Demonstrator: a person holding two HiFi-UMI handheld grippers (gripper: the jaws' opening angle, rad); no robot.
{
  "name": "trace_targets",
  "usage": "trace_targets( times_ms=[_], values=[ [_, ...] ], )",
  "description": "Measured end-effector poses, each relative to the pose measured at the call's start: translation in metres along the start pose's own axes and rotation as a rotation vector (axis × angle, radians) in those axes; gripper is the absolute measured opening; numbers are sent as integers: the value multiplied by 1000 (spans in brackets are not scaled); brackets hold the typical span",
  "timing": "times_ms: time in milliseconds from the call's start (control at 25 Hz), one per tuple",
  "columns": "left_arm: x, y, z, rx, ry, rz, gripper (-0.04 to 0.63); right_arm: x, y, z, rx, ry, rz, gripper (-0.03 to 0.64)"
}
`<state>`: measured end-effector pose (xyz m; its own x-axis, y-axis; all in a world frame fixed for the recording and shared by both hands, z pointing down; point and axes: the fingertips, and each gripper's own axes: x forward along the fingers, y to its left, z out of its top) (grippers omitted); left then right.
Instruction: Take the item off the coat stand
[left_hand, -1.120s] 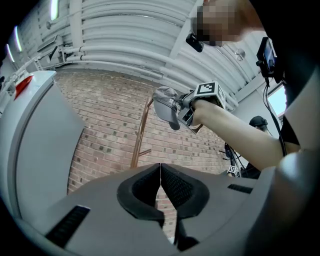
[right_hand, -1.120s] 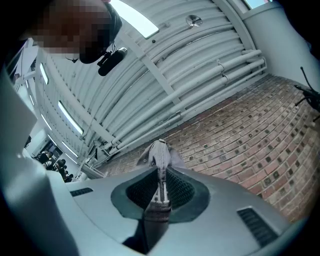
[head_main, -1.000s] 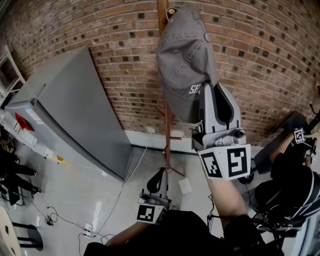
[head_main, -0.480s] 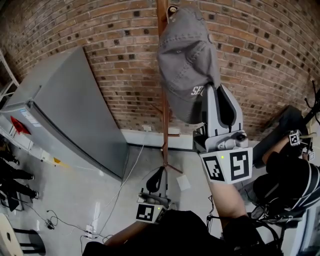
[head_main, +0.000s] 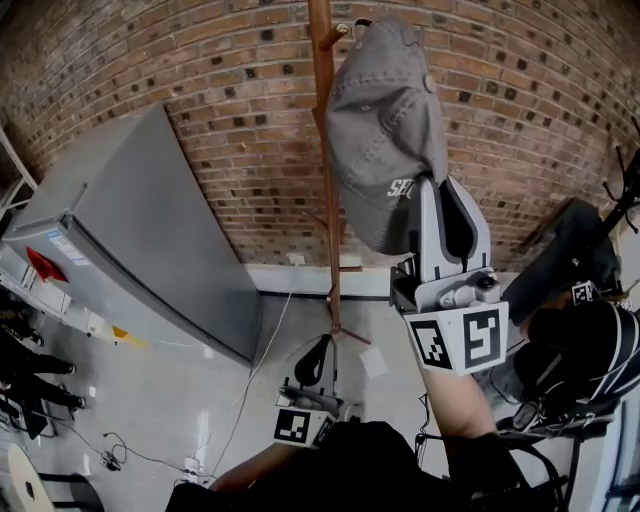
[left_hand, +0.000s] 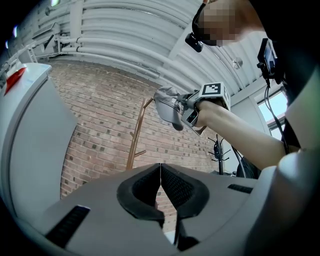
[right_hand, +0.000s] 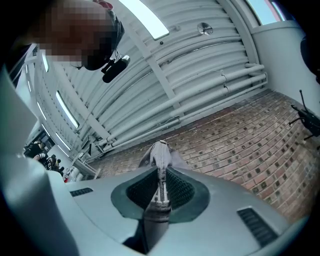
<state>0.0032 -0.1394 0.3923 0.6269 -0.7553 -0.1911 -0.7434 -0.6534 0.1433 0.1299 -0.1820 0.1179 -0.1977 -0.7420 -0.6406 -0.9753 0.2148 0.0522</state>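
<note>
A grey cap (head_main: 385, 130) hangs beside the top of the wooden coat stand (head_main: 324, 180), close to its upper peg (head_main: 336, 34); whether it still touches the peg I cannot tell. My right gripper (head_main: 434, 192) is raised under the cap and shut on its lower edge. In the right gripper view the grey fabric (right_hand: 160, 159) is pinched between the pads and stands up past my right gripper (right_hand: 161, 175). My left gripper (head_main: 316, 352) stays low near my body, shut with nothing in it. From my left gripper (left_hand: 160, 168) I see the cap (left_hand: 167, 106) and the stand (left_hand: 135, 137).
A tall grey appliance (head_main: 150, 230) stands left of the stand against the brick wall (head_main: 230, 110). Cables (head_main: 240, 400) trail over the grey floor. Dark gear and a black rack (head_main: 590, 300) crowd the right side.
The cap and my right gripper have shifted right, away from the pole, so the upper peg now shows beside the cap. The left gripper has stayed put.
</note>
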Motion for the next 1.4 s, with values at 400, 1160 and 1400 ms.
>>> trace_targets(
  times_ms=[400,1160,1400],
  values=[
    [-13,2,9,-13,-5,-20,17,-21,6,-2,-37,40,-21,57],
    [-59,0,23,-50,-27,-59,17,-115,56,-8,-27,146,-34,57],
    [-72,2,27,-40,-47,-13,17,-142,64,-14,3,160,-41,57]
  ],
)
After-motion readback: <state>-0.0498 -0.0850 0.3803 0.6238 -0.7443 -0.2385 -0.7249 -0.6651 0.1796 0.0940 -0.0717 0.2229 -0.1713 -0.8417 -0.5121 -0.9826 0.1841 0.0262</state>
